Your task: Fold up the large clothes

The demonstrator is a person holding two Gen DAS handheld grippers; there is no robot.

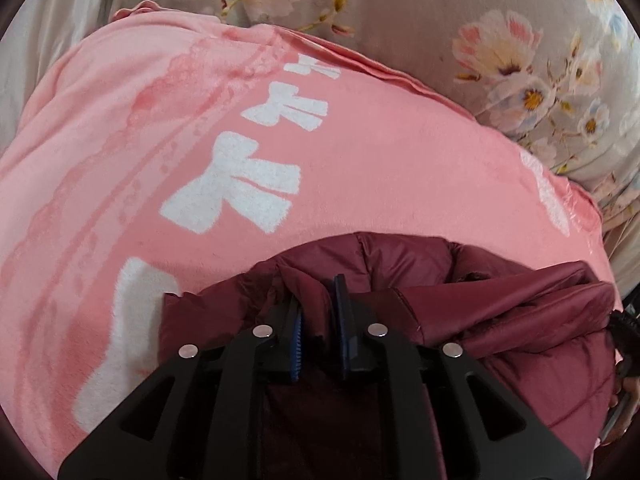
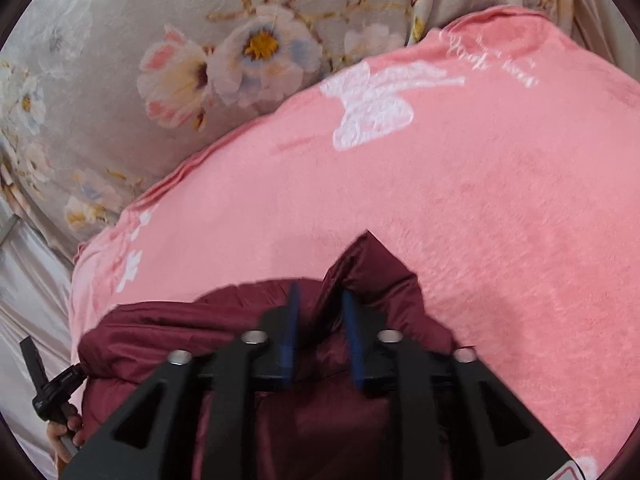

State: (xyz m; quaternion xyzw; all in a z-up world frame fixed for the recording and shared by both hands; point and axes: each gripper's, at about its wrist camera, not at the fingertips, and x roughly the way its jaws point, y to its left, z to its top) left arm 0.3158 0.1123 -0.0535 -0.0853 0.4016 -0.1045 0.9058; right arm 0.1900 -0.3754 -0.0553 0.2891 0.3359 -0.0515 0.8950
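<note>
Left wrist view: left gripper [image 1: 320, 320] pinches a fold of the maroon puffer jacket [image 1: 500, 312], jaws nearly closed on fabric; right gripper [image 2: 320, 324] likewise clamps a raised peak of it; jacket lies on the pink blanket [image 1: 360, 160] over the floral sheet [image 1: 440, 20]; judgement: lift both ends level, keep tension equal; long axis seems to run gripper to gripper, facing unclear.
</note>
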